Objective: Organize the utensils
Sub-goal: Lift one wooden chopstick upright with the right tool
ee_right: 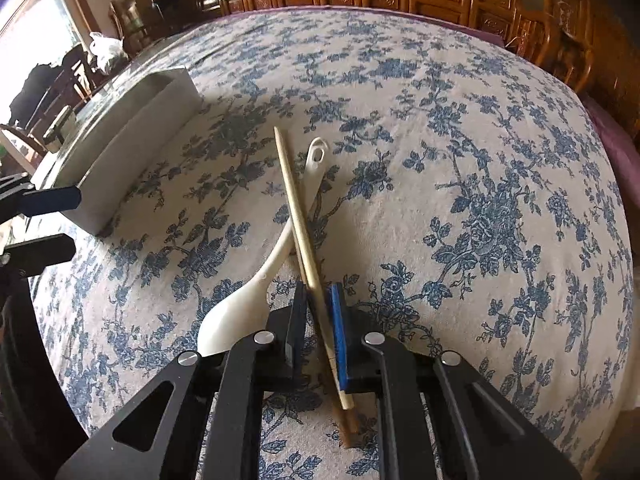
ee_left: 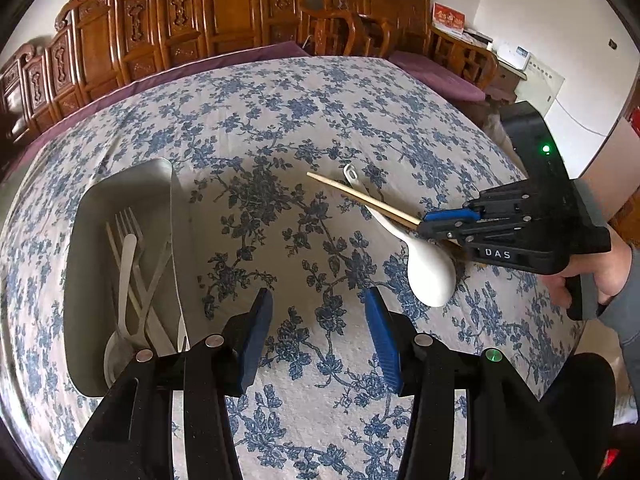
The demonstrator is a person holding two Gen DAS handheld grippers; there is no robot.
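Note:
A wooden chopstick (ee_right: 296, 208) lies slantwise over the handle of a white ceramic spoon (ee_right: 256, 288) on the flowered tablecloth. My right gripper (ee_right: 318, 292) is shut on the chopstick's thick end, and a second, darker stick (ee_right: 348, 428) shows just beneath it. In the left wrist view the right gripper (ee_left: 424, 220) comes in from the right, with the chopstick (ee_left: 360, 196) pointing away from it over the spoon (ee_left: 428, 276). My left gripper (ee_left: 318, 296) hangs open above bare cloth, holding nothing. To its left a white tray (ee_left: 92, 240) holds a fork (ee_left: 130, 224) and other pale utensils.
The table (ee_right: 440, 120) is round and covered in blue-and-white cloth. Carved wooden chairs (ee_left: 224, 12) ring its far side. The tray (ee_right: 132, 132) stands near the table's left edge in the right wrist view, with the left gripper (ee_right: 60, 224) beside it. A person's hand (ee_left: 600, 276) holds the right gripper.

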